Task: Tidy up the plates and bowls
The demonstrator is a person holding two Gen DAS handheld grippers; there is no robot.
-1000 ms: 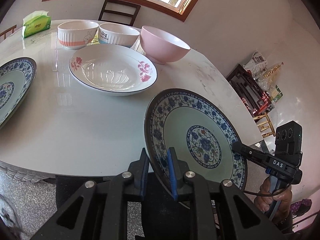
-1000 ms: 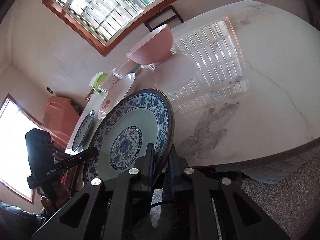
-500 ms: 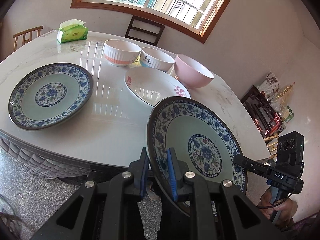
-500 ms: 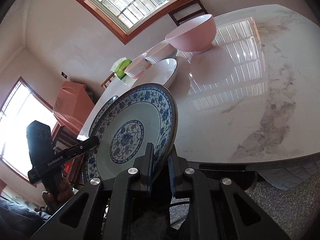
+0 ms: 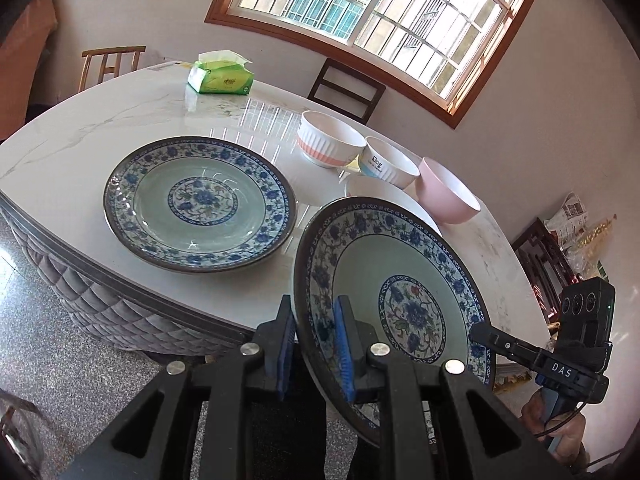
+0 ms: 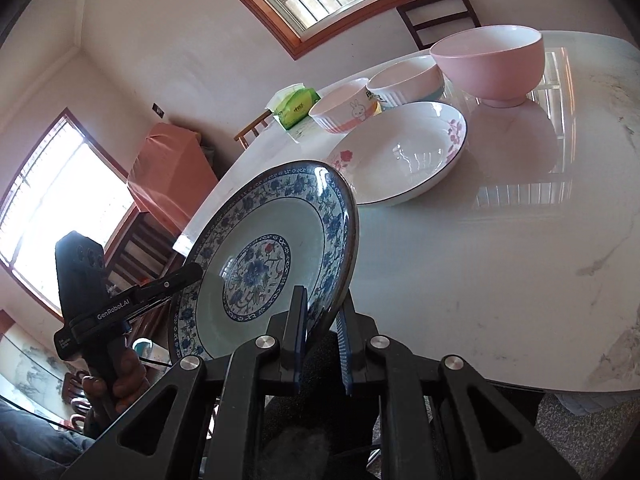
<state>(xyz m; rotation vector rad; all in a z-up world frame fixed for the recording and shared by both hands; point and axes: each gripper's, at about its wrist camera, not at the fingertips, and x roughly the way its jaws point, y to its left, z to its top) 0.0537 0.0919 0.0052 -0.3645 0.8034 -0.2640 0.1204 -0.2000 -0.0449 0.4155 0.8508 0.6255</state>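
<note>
"DAS" is printed in white on the black right tongs [image 5: 478, 330] at the lower right of the left-wrist view. "GenRobot.AI" runs along the left tongs [image 6: 192, 271], lower left of the right-wrist view. "Dog" marks the white ribbed bowl [image 5: 390, 164].

1. Two blue-patterned plates – one [image 5: 392, 300] clamped between the fingers, its twin [image 5: 200, 204] flat on the table ahead and left of them.
2. One white plate with red flowers [image 6: 404, 152] beyond the fingertips.
3. Three bowls past it – rabbit-print [image 6: 344, 110], lettered [image 6: 404, 82], pink [image 6: 492, 64].
4. One green tissue pack [image 5: 220, 76], farthest off.
5. Two chairs [image 5: 108, 66], [image 5: 348, 90].
</note>
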